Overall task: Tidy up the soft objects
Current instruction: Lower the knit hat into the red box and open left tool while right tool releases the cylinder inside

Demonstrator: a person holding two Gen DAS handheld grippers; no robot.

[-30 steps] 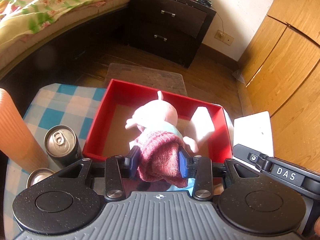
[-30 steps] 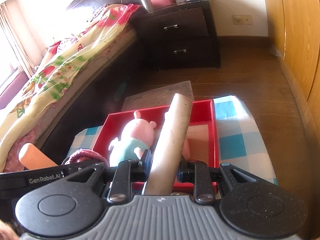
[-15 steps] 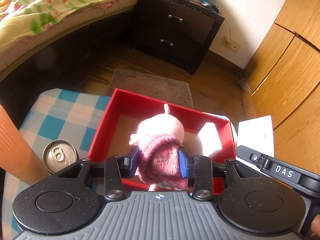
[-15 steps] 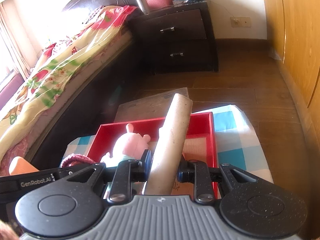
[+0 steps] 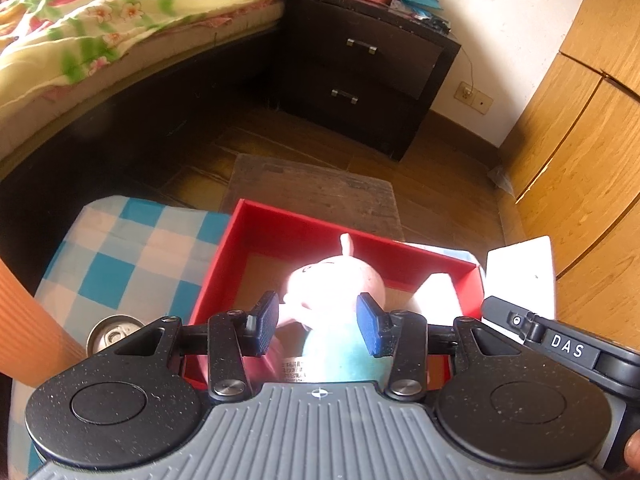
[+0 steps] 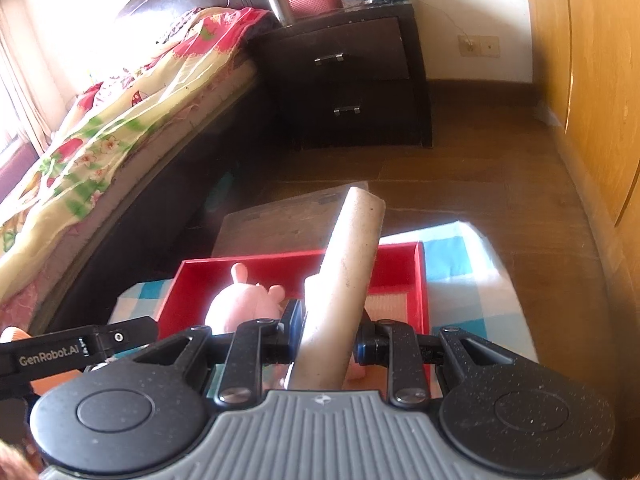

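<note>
Left wrist view: left hand-held gripper (image 5: 318, 324) released, jaws just been opening, pads clear with nothing pressed between them; seen through the gap, the pink plush pig (image 5: 340, 280) lies in the red box (image 5: 224, 264), face up, toward the near right part of the floor. Right wrist view: right hand-held gripper (image 6: 326, 332) clenched on the beige roll (image 6: 348, 272), gripped near its lower end, the long free end slanting up and away over the box. Box sits on the checked counter (image 5: 120, 264); a drink can (image 5: 114, 330) and an orange cylinder (image 5: 28, 340) stand just beside its left wall. Judgement: step in hand is laying the roll into the box. To do it well, tip the free end down first so the roll goes in near flat, aim for the bare cardboard strip beside the pig, not on top of it, and align it with the box's longer side since it looks long. Let go only once it rests on the floor. Draw the empty left gripper back clear of the near wall. Beyond the box: brown mat (image 5: 312, 188) on the floor, dark nightstand (image 5: 360, 76), bed (image 5: 100, 32)
</note>
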